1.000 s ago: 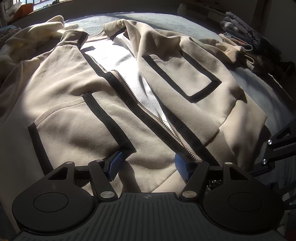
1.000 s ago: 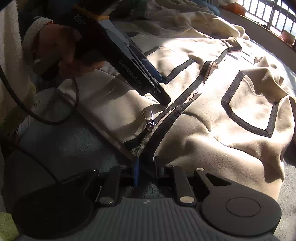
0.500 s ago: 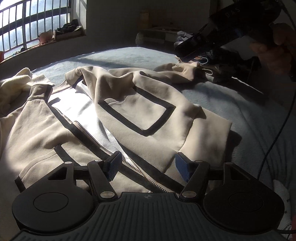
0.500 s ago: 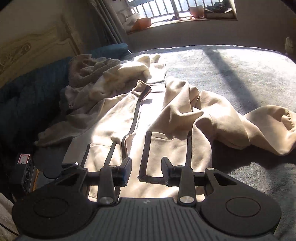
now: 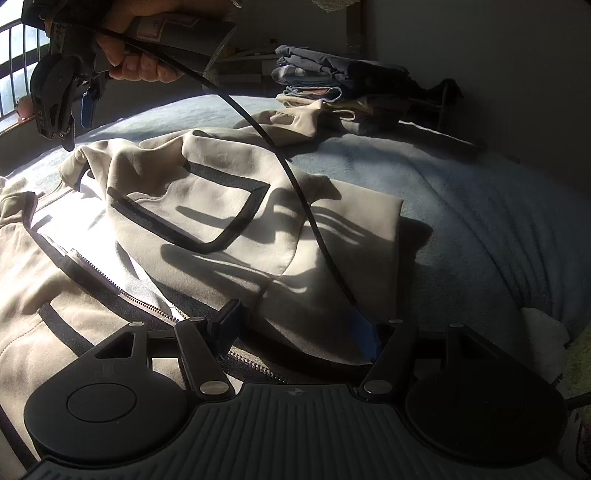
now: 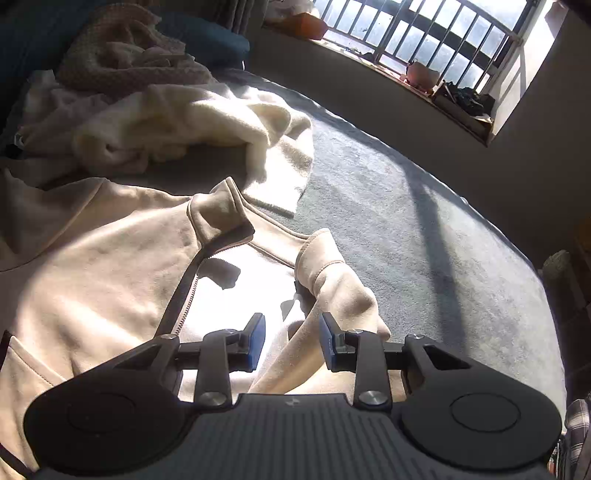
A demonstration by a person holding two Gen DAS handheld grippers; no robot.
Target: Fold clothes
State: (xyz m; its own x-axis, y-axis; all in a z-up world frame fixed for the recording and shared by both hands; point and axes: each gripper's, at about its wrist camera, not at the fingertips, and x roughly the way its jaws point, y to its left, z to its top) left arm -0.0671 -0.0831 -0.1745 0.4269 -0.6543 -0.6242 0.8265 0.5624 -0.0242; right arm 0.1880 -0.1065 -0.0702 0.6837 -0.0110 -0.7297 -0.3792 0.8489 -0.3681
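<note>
We see the left gripper (image 5: 299,328) wide open, holding nothing, low over the hem of one beige zip jacket (image 5: 229,206). The right gripper (image 6: 291,341) is half open and empty above the collar. The jacket lies unzipped on a grey-blue bed (image 6: 406,206); one folded pile (image 5: 332,85) behind, barred window (image 6: 424,33).

Left gripper (image 5: 299,332) low with jaws spread wide and empty; right gripper (image 6: 291,341) raised, gripped by a hand (image 5: 140,62), jaws parted and empty.

Jacket (image 5: 229,236) lies on bed (image 5: 480,206); folded stack (image 5: 332,85) behind.
</note>
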